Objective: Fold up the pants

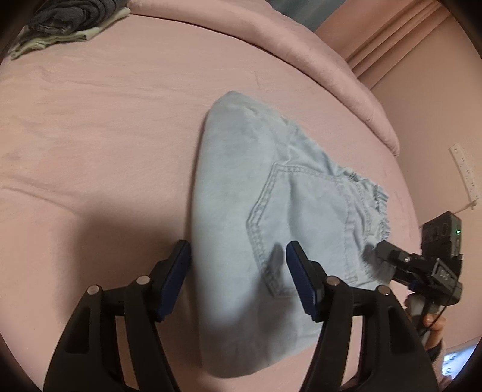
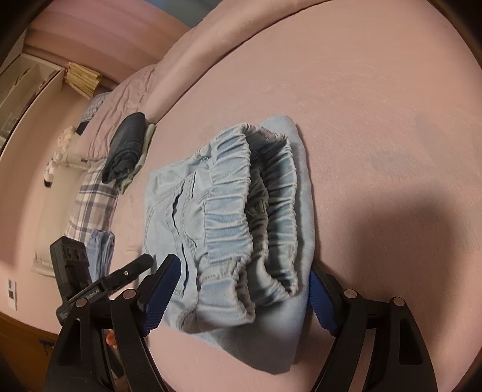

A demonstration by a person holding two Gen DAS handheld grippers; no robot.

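Light blue denim pants (image 1: pixel 256 217) lie folded in a compact stack on the pink bed sheet (image 1: pixel 105 135). A back pocket faces up in the left wrist view. In the right wrist view the pants (image 2: pixel 229 217) show their gathered elastic waistband toward the camera. My left gripper (image 1: pixel 238 271) is open, its jaws straddling the near folded edge of the pants. My right gripper (image 2: pixel 244 295) is open, its jaws on either side of the waistband end. The right gripper also shows in the left wrist view (image 1: pixel 421 265), at the pants' right edge.
A stack of folded dark and pale clothes (image 1: pixel 69 24) lies at the far left of the bed; it shows in the right wrist view (image 2: pixel 126 150) too. A rolled pink duvet (image 1: pixel 316 66) runs along the back. Plaid pillow (image 2: pixel 90 205) and wall lie left.
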